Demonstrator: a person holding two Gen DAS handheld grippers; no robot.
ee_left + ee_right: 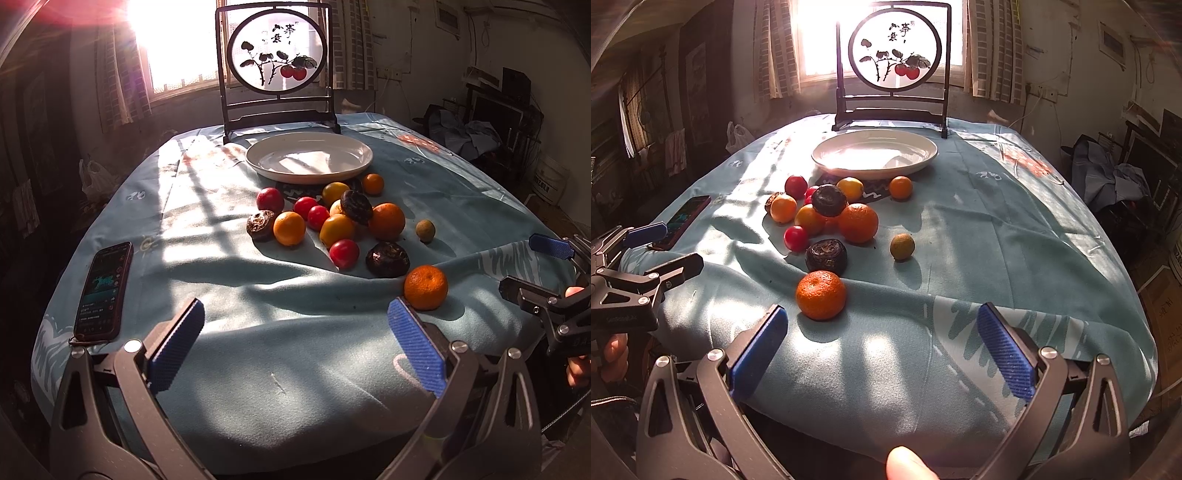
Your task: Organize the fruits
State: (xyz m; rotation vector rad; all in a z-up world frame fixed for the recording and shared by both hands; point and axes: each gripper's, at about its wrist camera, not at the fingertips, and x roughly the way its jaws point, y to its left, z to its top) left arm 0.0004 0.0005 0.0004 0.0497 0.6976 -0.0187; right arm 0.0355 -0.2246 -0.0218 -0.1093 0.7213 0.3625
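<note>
Fruit [343, 225] lies heaped mid-desk, just short of the bare plate [255, 162] by the far edge, so sorting looks unstarted. Both tongs, left [295, 345] and right [882, 349], hang spread and empty over the near edge. One tangerine [820, 294] sits nearest; the likely next move is closing the right tongs around it.

Both wrist cameras sit low at the near edge of the light-blue clothed table [258, 332], facing the sunlit window. The left view looks from the left, the right from the right; both share the shallow white ceramic plate [258, 162] [827, 162].
</note>
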